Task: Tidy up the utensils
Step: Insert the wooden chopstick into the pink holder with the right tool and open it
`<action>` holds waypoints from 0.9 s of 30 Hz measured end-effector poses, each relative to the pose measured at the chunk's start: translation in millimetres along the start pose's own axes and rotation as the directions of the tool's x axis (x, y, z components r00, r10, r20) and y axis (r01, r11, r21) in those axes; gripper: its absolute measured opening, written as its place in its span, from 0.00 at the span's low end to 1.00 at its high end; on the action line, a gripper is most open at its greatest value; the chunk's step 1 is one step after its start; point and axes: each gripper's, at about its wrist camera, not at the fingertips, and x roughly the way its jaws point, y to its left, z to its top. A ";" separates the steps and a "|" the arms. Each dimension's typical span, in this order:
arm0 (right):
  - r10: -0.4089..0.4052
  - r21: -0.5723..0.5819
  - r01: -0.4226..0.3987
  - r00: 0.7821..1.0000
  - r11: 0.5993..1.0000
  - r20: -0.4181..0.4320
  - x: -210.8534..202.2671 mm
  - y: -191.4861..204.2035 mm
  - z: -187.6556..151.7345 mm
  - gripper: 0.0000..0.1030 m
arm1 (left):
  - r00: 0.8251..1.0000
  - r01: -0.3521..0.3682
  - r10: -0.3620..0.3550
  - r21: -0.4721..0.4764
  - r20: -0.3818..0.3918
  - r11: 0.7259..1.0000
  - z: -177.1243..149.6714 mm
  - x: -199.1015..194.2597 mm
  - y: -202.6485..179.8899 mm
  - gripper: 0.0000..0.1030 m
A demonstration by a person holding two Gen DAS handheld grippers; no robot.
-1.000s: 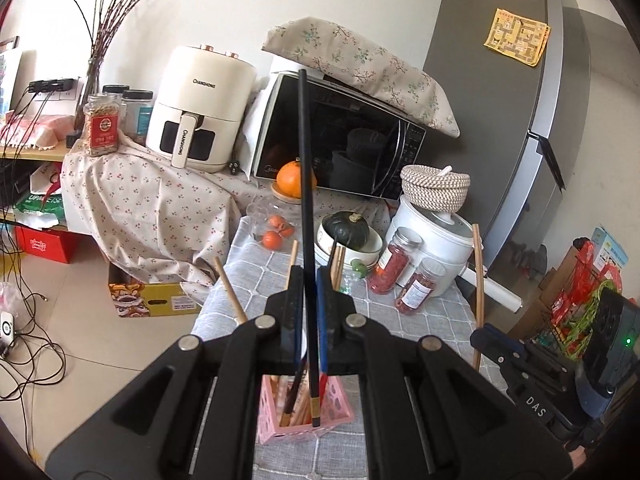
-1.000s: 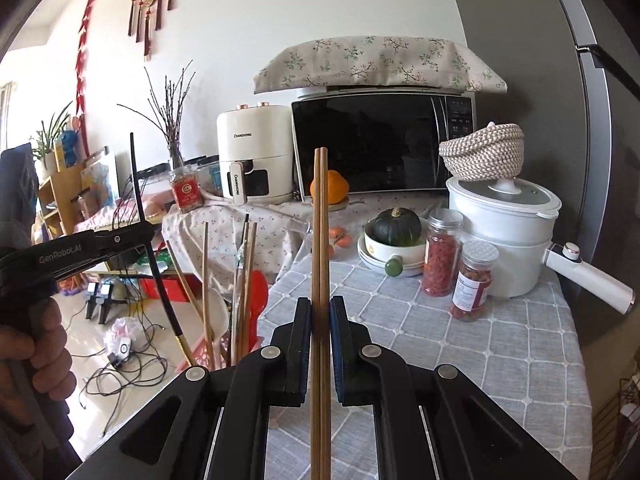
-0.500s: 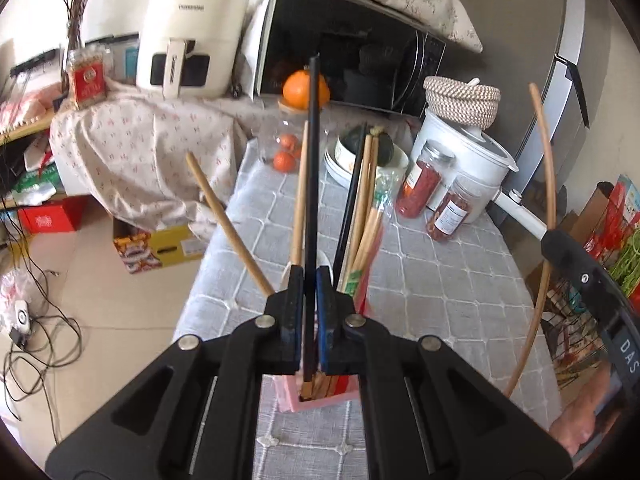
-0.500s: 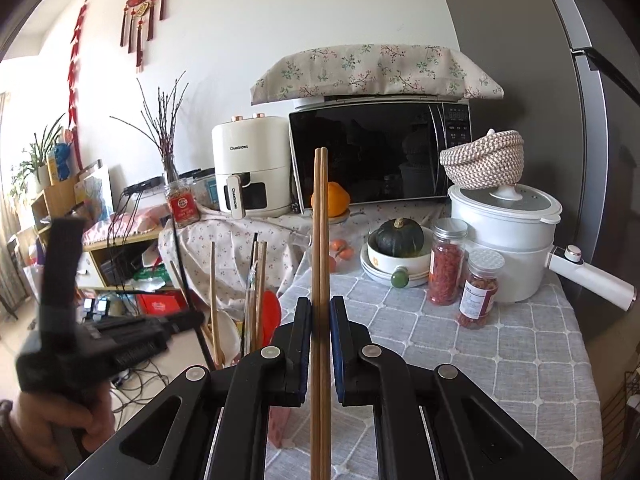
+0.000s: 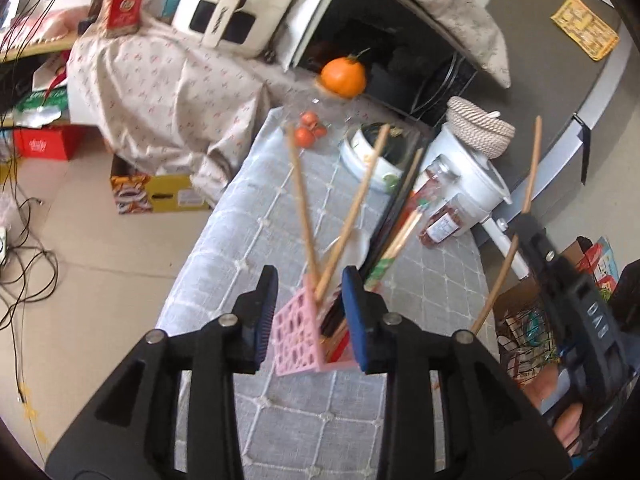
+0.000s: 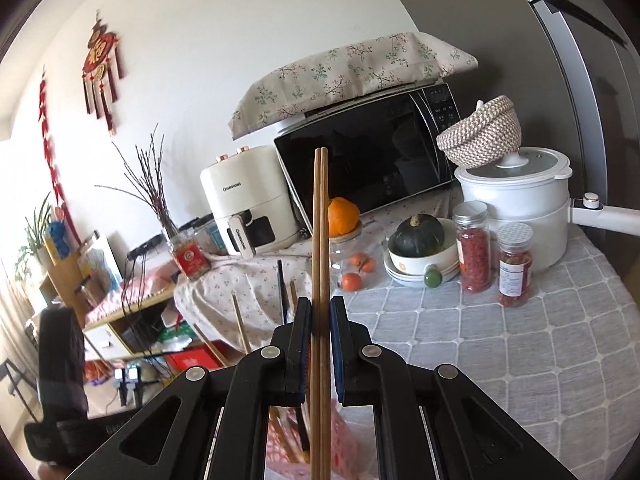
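A pink perforated utensil holder [image 5: 298,330] stands near the table's front edge, holding several wooden chopsticks [image 5: 348,216] and a black chopstick [image 5: 394,208] that lean outward. My left gripper [image 5: 308,282] is open and empty just above the holder. My right gripper [image 6: 320,312] is shut on a pair of wooden chopsticks [image 6: 321,232], held upright above the holder, whose pink rim [image 6: 344,448] shows below the fingers. In the left wrist view the right gripper [image 5: 532,220] and its chopsticks [image 5: 533,160] are at the right.
A grey checked tablecloth [image 6: 500,352] covers the table. At the back stand a pumpkin in bowls [image 6: 420,236], two spice jars [image 6: 514,264], a white pot [image 6: 520,200], a microwave [image 6: 376,160], an air fryer [image 6: 244,200] and small oranges [image 5: 308,132]. Cables lie on the floor [image 5: 24,240].
My left gripper opened and let go of the black chopstick, which now stands in the pink holder. The left camera tilted downward. The right gripper kept its wooden pair and moved little.
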 end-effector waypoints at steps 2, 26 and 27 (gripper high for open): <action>0.011 0.018 -0.011 1.000 1.000 0.009 5.1 4.2 -0.2 0.09 | 1.000 -0.010 0.010 -0.016 -0.011 1.000 -2.3 -0.3 8.4 0.34; -0.110 -0.076 0.120 0.987 0.990 0.121 52.4 25.9 -48.7 0.09 | 0.992 -0.098 0.102 0.066 -0.070 0.993 -17.3 6.0 19.2 0.36; -0.108 -0.077 0.117 0.987 0.990 0.117 52.4 25.7 -50.0 0.09 | 0.992 -0.104 0.109 0.070 -0.068 0.992 -17.4 5.9 19.1 0.36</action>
